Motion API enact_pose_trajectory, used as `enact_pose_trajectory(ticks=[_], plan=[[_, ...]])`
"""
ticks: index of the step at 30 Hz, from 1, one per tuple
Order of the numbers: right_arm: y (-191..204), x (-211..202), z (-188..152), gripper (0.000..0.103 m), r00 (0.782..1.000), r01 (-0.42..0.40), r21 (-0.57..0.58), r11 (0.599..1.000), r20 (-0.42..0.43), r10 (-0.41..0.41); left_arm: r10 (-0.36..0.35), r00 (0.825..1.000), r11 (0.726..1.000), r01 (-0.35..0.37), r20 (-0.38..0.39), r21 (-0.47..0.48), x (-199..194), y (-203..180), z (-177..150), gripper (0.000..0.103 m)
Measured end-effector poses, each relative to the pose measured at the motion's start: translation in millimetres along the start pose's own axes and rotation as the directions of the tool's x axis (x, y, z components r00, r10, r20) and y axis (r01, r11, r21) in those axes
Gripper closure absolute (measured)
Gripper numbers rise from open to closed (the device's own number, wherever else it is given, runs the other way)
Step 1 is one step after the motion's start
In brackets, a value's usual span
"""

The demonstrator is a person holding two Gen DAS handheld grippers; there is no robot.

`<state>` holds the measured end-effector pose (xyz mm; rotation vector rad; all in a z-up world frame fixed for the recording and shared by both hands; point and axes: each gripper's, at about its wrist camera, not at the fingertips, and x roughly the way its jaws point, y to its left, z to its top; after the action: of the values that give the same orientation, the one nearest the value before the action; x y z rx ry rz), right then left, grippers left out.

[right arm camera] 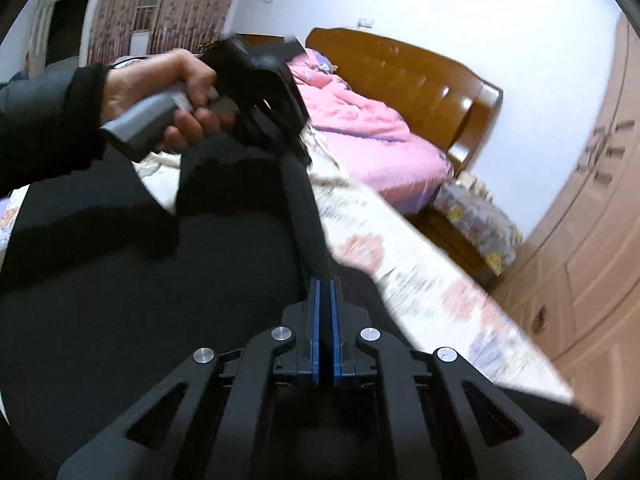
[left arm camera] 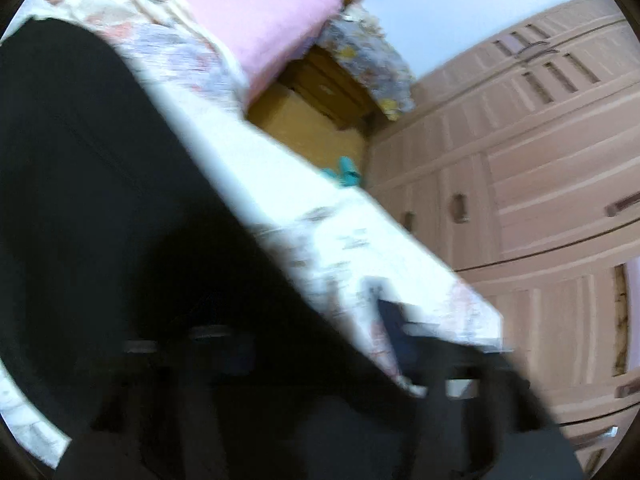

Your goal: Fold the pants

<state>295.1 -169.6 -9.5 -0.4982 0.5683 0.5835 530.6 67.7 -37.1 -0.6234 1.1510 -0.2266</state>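
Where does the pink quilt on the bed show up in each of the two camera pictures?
Left wrist view: the pink quilt lies at the top, left of centre, above the black pants.
Right wrist view: it sits right of centre in the upper half, just before the wooden headboard.
Shared landmark: the floral-covered bedside stand, beside the quilt in both views.

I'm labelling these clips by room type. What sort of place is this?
A bedroom, most likely: a bed with a wooden headboard, a pink quilt, and a wall of built-in wardrobes.
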Motion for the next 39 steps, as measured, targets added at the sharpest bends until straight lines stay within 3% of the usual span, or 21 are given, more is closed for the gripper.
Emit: enact_pose_trajectory(ticks=[2,4,5,7,8,9,11,13,15,16,17,19,22,24,28,29,31,32,34,36,39], plan=[[15.1,-11.7,-11.8,0.096,1.000,-0.006,0.038,0.999,0.002,0.006,-0.017,0.999,0.999,0.015,0.043,0.048,-15.6,5.3,-10.8,0.094],[23.6,-28.8,-18.5,0.096,1.000,-0.011,0.078,0.997,0.027,0.009,-0.048,0.984,0.988,0.021,0.171,0.155,-55.9,0.8,-40.2,0.094],[26.5,-42.5,-23.7,0.093,0.999,-0.016,0.117,0.993,0.044,0.011,-0.064,0.969,0.977,0.012,0.239,0.213,-78.3,-3.1,-59.8,0.094],[30.4,-61.8,-39.4,0.088,0.998,-0.030,0.201,0.979,0.054,0.019,-0.129,0.915,0.947,-0.001,0.383,0.321,-131.0,-4.4,-122.8,0.094],[34.2,-73.2,-51.7,0.076,0.998,-0.039,0.250,0.967,0.050,0.027,-0.157,0.889,0.929,-0.015,0.430,0.369,-150.4,-1.5,-159.1,0.094],[36.0,-81.6,-62.2,0.046,0.998,-0.046,0.296,0.954,0.047,0.034,-0.163,0.875,0.914,-0.040,0.455,0.404,-160.2,1.6,-186.6,0.094],[38.6,-102.0,-88.5,0.011,0.998,-0.053,0.424,0.904,0.048,0.036,-0.158,0.861,0.893,-0.084,0.483,0.443,-169.2,18.0,-246.6,0.091],[35.2,-123.9,-113.5,0.011,0.997,-0.057,0.541,0.839,0.076,0.018,-0.132,0.884,0.897,-0.086,0.449,0.433,-157.7,43.9,-287.9,0.083],[22.4,-142.0,-136.8,0.017,0.997,-0.030,0.671,0.741,0.068,-0.022,-0.065,0.932,0.928,-0.074,0.355,0.364,-132.2,75.0,-303.5,0.078],[17.3,-145.9,-143.6,0.018,0.998,-0.015,0.704,0.710,0.059,-0.037,-0.059,0.954,0.949,-0.037,0.294,0.312,-125.1,86.6,-303.7,0.076],[4.4,-149.2,-149.2,0.021,0.997,0.017,0.744,0.667,0.034,-0.063,-0.098,0.953,0.959,0.013,0.286,0.282,-125.2,96.9,-302.3,0.073],[-16.9,-153.2,-153.4,0.023,0.994,0.065,0.798,0.599,-0.001,-0.106,-0.122,0.936,0.970,0.042,0.330,0.238,-136.7,108.0,-296.3,0.036],[-56.6,-149.3,-155.8,0.022,0.992,0.047,0.892,0.450,0.012,-0.128,-0.149,0.927,0.976,0.083,0.345,0.199,-140.1,116.4,-286.5,0.029],[-75.7,-134.7,-151.3,0.022,0.993,0.030,0.916,0.401,0.018,-0.116,-0.169,0.921,0.976,0.108,0.350,0.189,-140.6,117.7,-283.3,0.028],[-103.1,-96.8,-125.8,0.023,0.991,0.078,0.919,0.386,-0.028,-0.134,-0.188,0.918,0.973,0.125,0.349,0.193,-141.0,119.3,-282.6,0.024],[-108.2,-88.3,-122.0,0.028,0.987,0.107,0.918,0.382,-0.054,-0.148,-0.192,0.916,0.973,0.131,0.352,0.190,-141.1,122.4,-282.7,0.024],[-112.2,-71.8,-116.9,0.062,0.980,0.163,0.915,0.368,-0.108,-0.165,-0.192,0.916,0.973,0.132,0.353,0.187,-139.1,129.0,-282.5,0.024],[-114.9,-69.8,-121.0,0.090,0.978,0.159,0.927,0.339,-0.101,-0.182,-0.192,0.916,0.973,0.132,0.353,0.187,-138.9,128.3,-282.6,0.024],[-107.1,-86.3,-130.4,0.090,0.974,0.104,0.941,0.322,-0.031,-0.225,-0.192,0.915,0.973,0.132,0.354,0.187,-139.9,129.5,-283.0,0.024],[-86.8,-111.1,-134.0,0.091,0.958,0.113,0.922,0.370,-0.002,-0.287,-0.194,0.914,0.973,0.134,0.357,0.185,-140.7,131.9,-284.8,0.023],[-58.8,-139.9,-156.8,0.091,0.956,0.054,0.921,0.386,0.064,-0.286,-0.203,0.905,0.973,0.144,0.373,0.180,-143.2,132.0,-286.9,0.018]])
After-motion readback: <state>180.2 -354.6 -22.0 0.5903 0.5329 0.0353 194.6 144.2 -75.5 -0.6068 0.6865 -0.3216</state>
